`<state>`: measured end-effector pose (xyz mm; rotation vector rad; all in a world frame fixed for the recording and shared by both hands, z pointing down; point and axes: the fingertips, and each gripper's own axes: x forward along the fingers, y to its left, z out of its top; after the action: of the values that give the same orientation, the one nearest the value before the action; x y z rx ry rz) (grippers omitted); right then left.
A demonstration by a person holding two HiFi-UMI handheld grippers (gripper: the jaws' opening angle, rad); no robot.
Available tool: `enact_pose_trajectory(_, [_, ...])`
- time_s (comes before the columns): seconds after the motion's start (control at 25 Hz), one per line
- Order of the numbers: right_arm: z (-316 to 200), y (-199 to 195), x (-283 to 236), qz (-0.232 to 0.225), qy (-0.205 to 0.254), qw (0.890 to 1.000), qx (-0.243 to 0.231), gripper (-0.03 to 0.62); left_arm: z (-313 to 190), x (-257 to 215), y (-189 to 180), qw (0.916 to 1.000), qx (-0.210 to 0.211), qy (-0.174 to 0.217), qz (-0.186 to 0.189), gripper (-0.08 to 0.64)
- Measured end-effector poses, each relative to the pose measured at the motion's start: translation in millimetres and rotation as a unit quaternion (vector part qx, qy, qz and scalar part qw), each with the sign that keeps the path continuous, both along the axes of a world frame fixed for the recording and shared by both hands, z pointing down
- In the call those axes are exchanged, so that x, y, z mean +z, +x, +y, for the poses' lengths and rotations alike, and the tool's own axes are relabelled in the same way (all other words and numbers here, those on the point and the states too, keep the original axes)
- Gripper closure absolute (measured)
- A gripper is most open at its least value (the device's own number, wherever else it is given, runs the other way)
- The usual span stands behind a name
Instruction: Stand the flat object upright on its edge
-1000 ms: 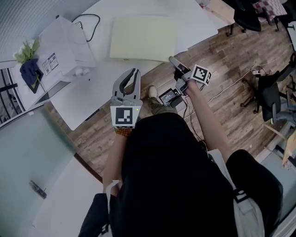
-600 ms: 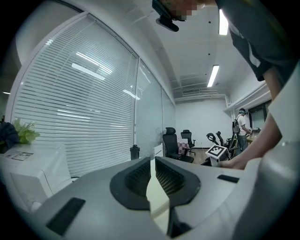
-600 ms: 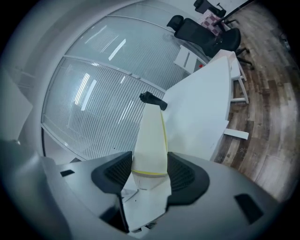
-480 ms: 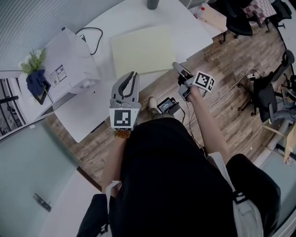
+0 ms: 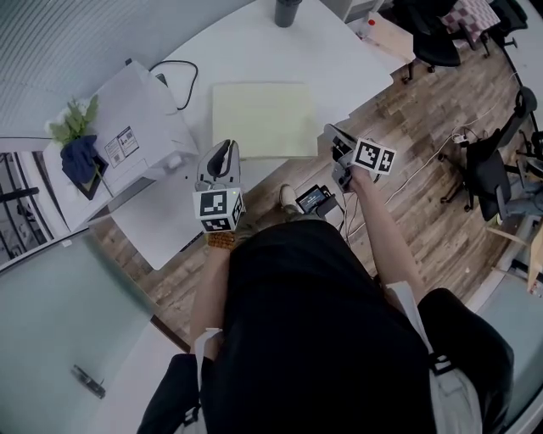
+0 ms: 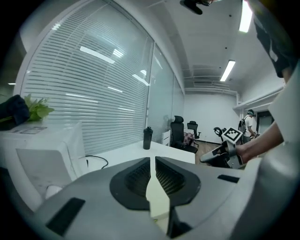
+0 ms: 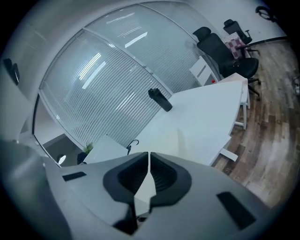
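**A:** Where is the yellow flat pad (image 5: 263, 119)?
**B:** It lies flat on the white counter (image 5: 254, 42), near the front edge. The left tool (image 5: 226, 149) is closed and empty, by its corner. The right tool (image 5: 331, 134) just snapped shut on nothing.
**A:** What could go wrong?
**B:** Closed tools can't grab. A push might slide it off.
**A:** Any containers?
**B:** A dark bottle (image 5: 287, 10). I can't see inside.

Matt pale-yellow sheet (image 5: 264, 119), smooth white table (image 5: 246, 42), wood-plank floor (image 5: 407, 110)

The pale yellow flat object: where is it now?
In the head view the flat object lies on the white table, near its front edge, right of the white box.
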<state>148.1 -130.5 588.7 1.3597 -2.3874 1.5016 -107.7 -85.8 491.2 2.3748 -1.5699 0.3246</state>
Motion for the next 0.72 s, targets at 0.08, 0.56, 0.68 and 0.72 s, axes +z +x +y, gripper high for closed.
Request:
enact_pose_trajectory(0.08, [3.9, -2.1, 10.7, 0.006, -0.007, 1.000, -0.003, 0.581, 0.3, 18.1, -15.4, 0.9995, -0.014, -0.027, 0.005, 0.523])
enact_pose_trajectory(0.56, [31.9, -15.2, 72.7, -0.022, -0.084, 0.996, 0.024, 0.402, 20.9, 136.6, -56.7, 0.9815, -0.036, -0.187, -0.018, 0.468])
enact_pose_trajectory(0.68, [30.9, -18.4, 77.2, -0.015, -0.089, 0.996, 0.021, 0.402, 17.4, 143.9, -60.4, 0.9790, -0.040, -0.200, -0.009, 0.459])
enact_pose_trajectory(0.72, [30.3, -19.2, 78.0, -0.014, -0.090, 0.996, 0.020, 0.402, 15.3, 146.3, -60.4, 0.9782, -0.039, -0.204, -0.008, 0.457])
